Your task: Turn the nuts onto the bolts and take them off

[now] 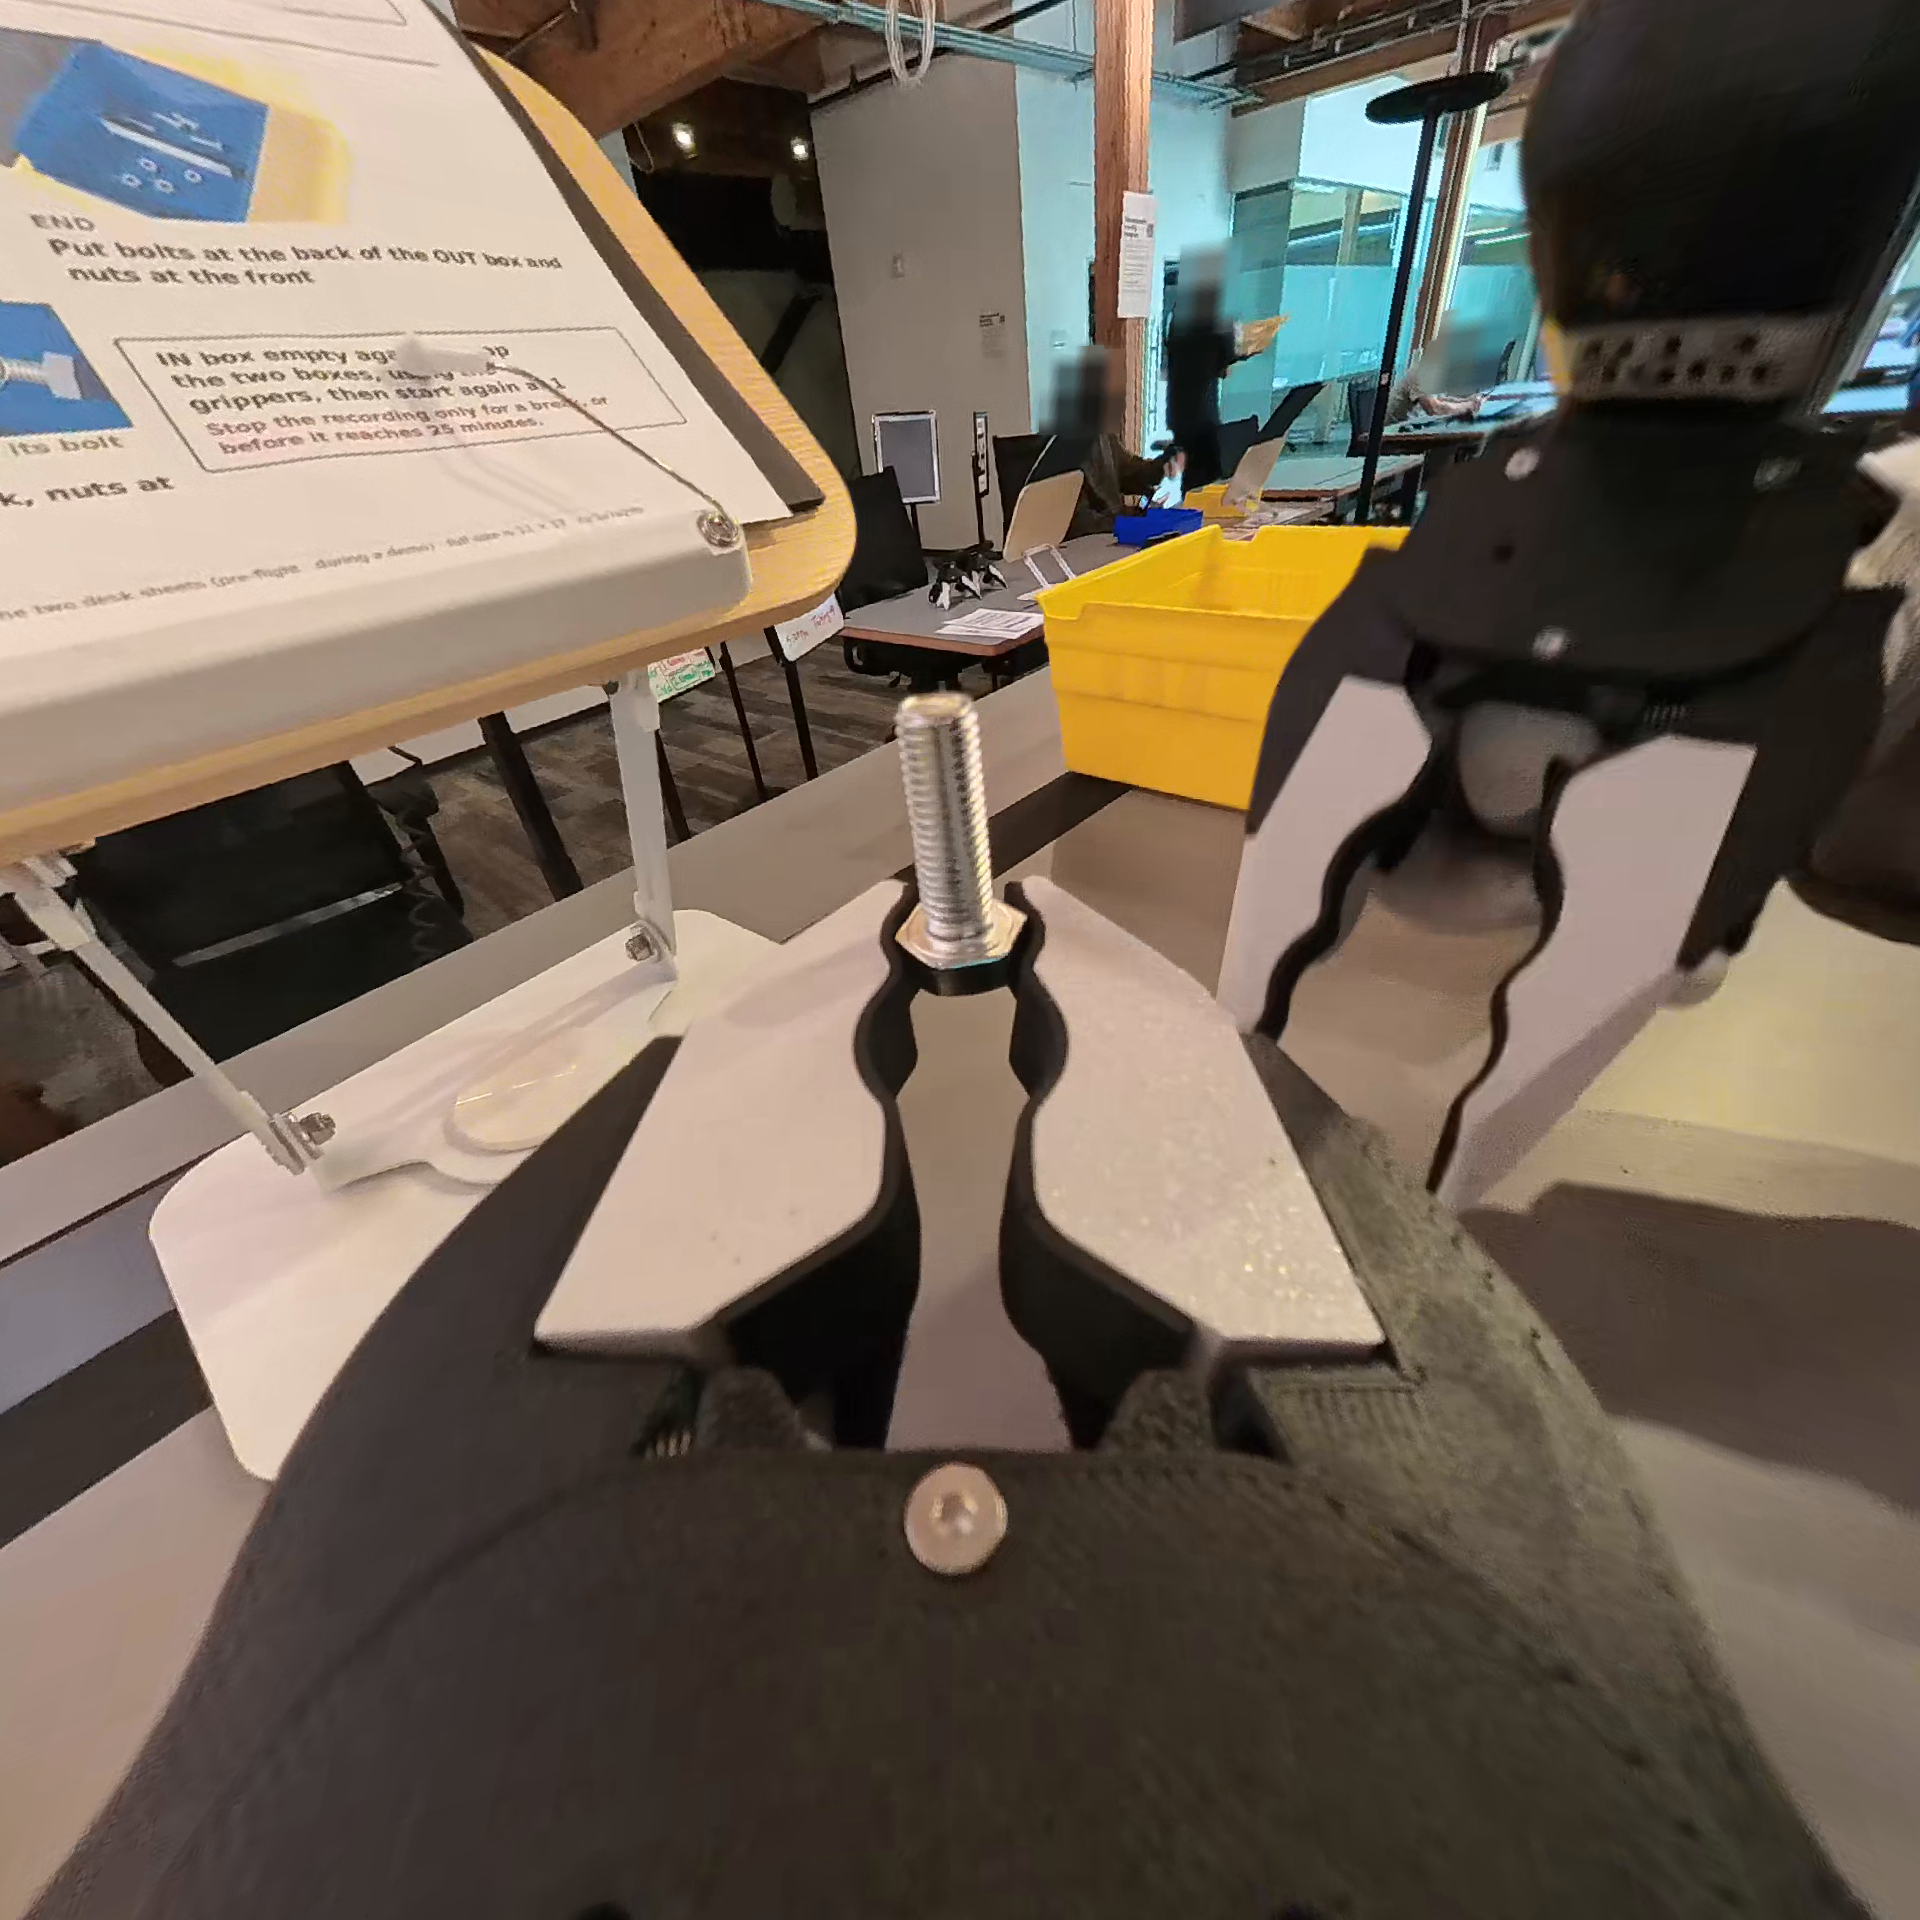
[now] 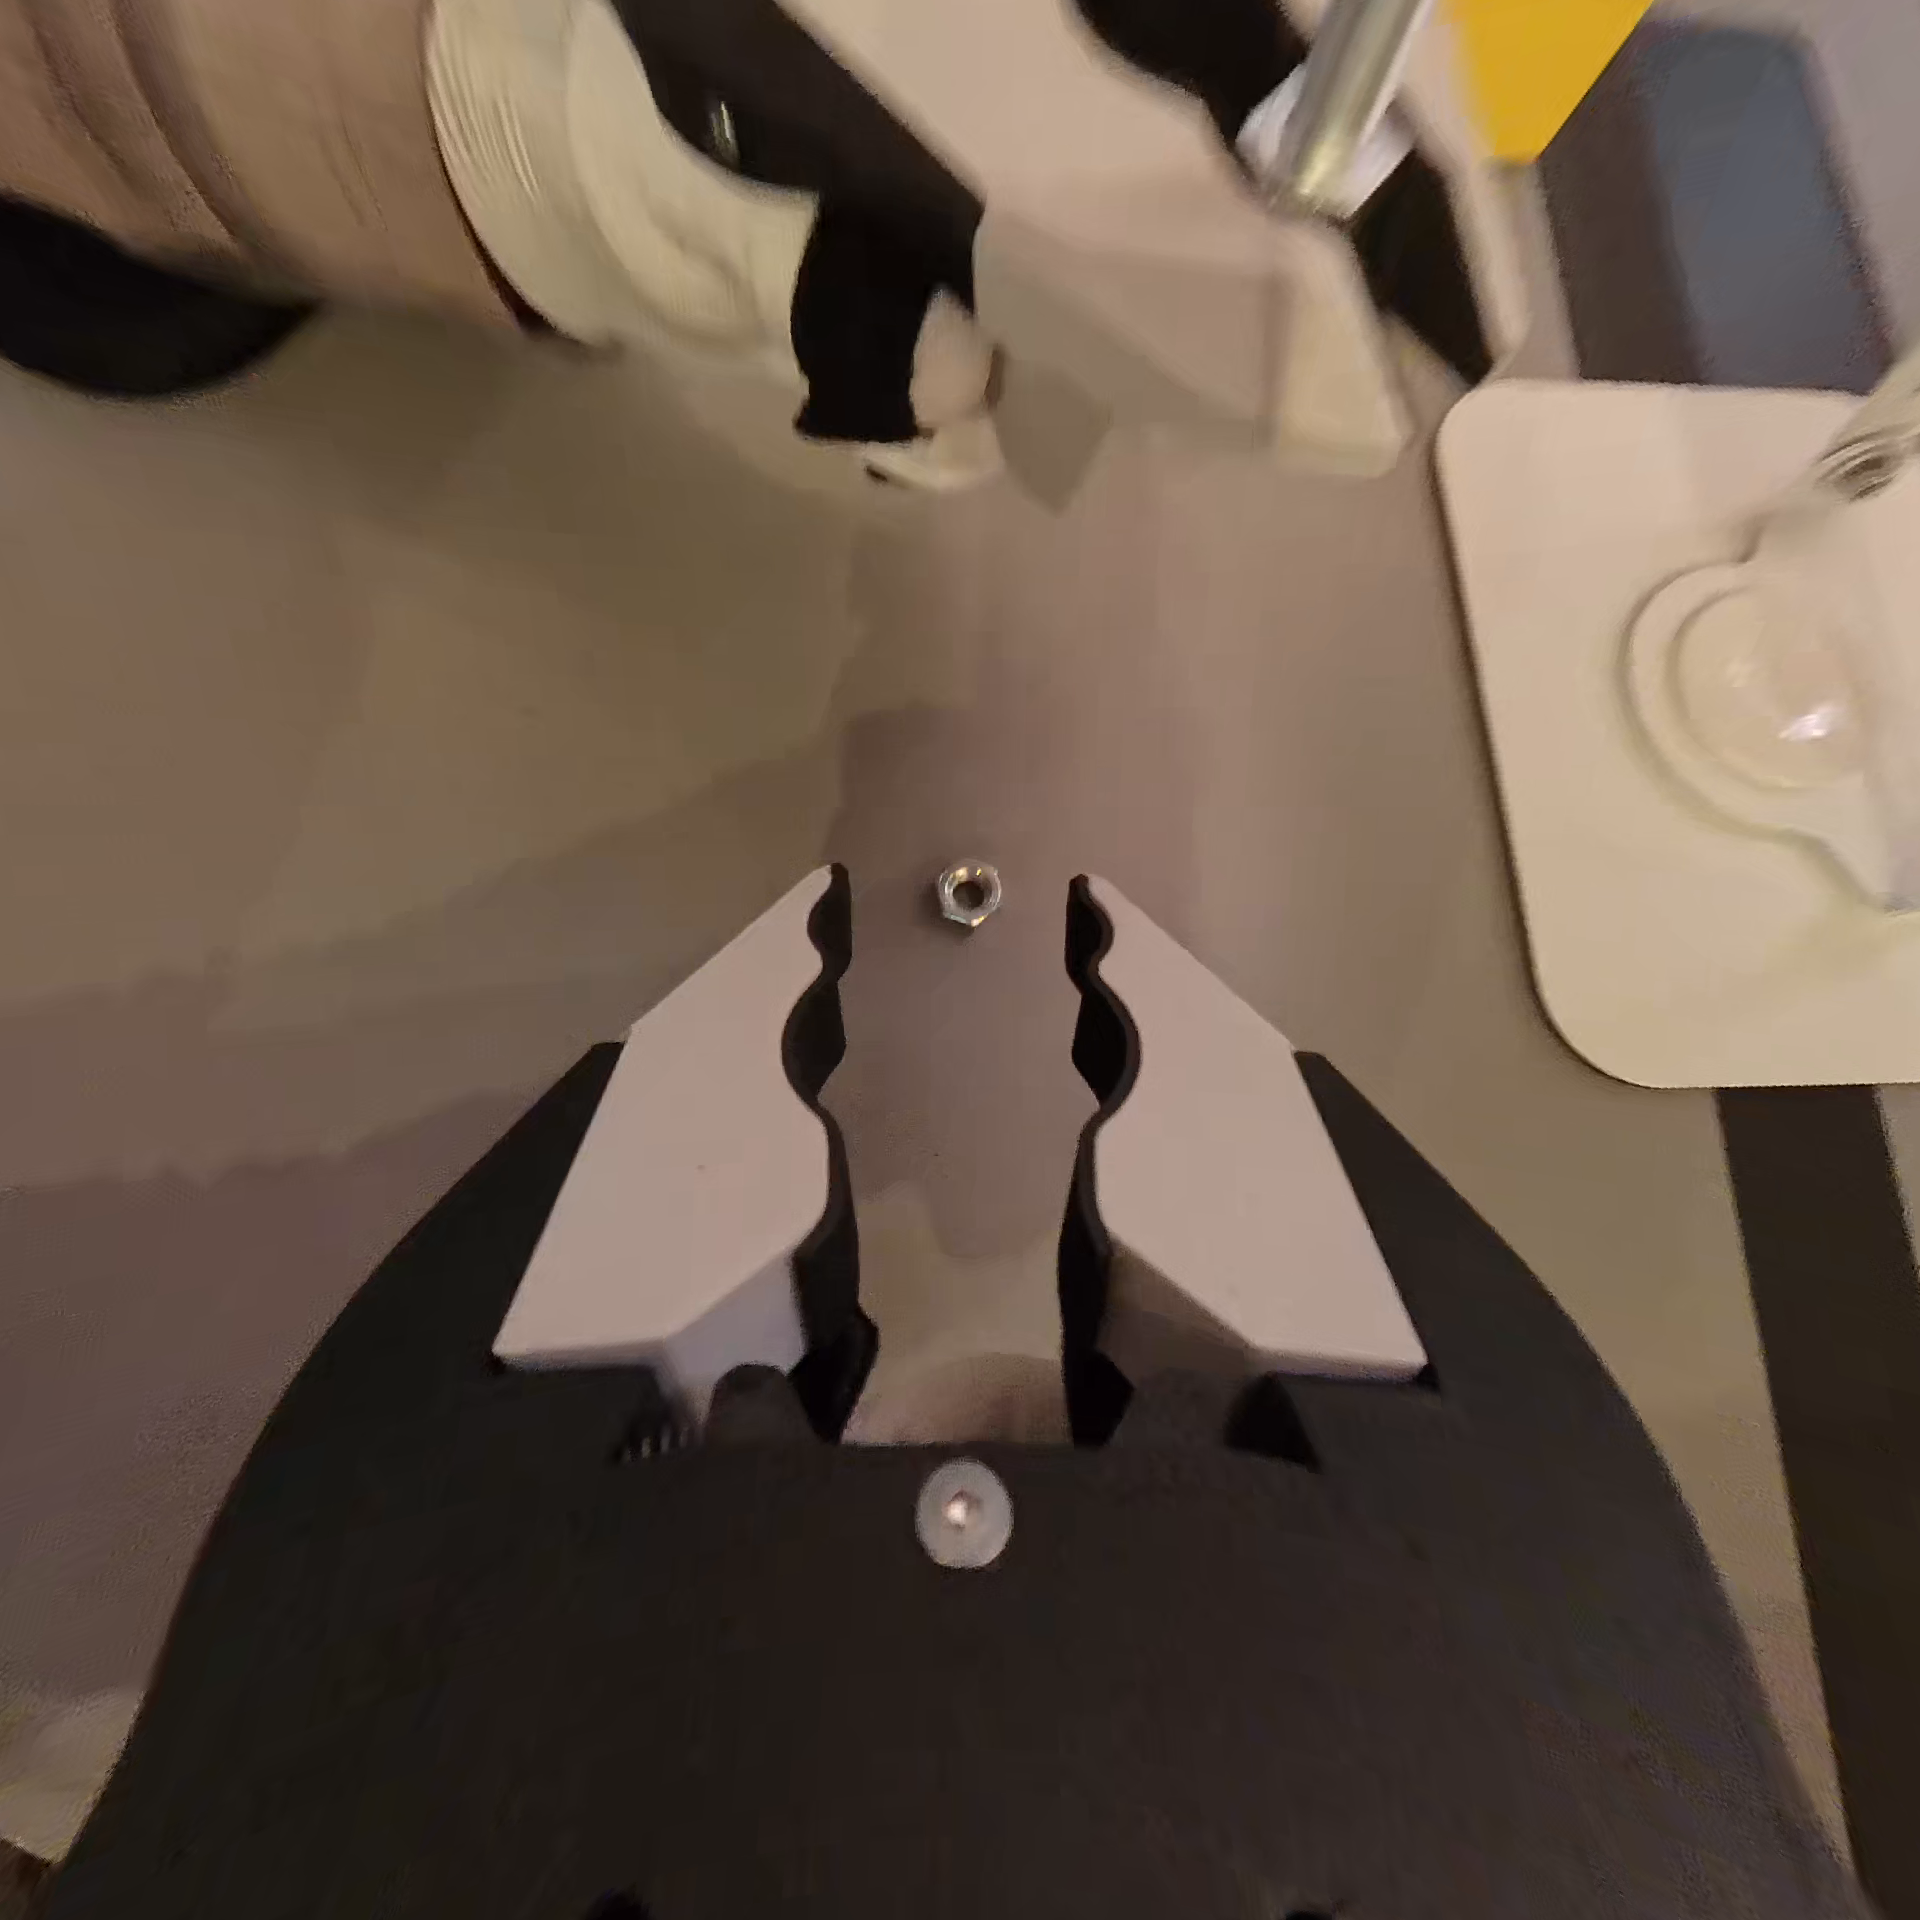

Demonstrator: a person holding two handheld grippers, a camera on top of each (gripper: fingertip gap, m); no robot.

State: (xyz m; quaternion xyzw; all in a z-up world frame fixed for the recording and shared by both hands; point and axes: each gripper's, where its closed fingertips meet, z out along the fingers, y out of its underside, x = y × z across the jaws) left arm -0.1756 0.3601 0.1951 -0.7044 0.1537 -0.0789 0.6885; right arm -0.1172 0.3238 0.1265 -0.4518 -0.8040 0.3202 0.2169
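My left gripper (image 1: pixel 961 940) is shut on the hex head of a silver bolt (image 1: pixel 943 821), which stands upright with its threaded shank pointing up. My right gripper (image 2: pixel 959 888) is open, pointing down at the grey table, with a small silver nut (image 2: pixel 965 894) lying flat on the table between its fingertips. The right gripper also shows in the left wrist view (image 1: pixel 1486 1060) at the right, open, tips down. The left gripper with the bolt (image 2: pixel 1335 104) shows blurred at the top of the right wrist view, held by a gloved hand (image 2: pixel 665 208).
A tilted instruction board (image 1: pixel 312 312) on a white stand base (image 1: pixel 343 1247) is at the left; the base also shows in the right wrist view (image 2: pixel 1621 727). A yellow bin (image 1: pixel 1174 644) stands behind the bolt. Other desks and people are far back. Left tips to right tips: about 10 cm.
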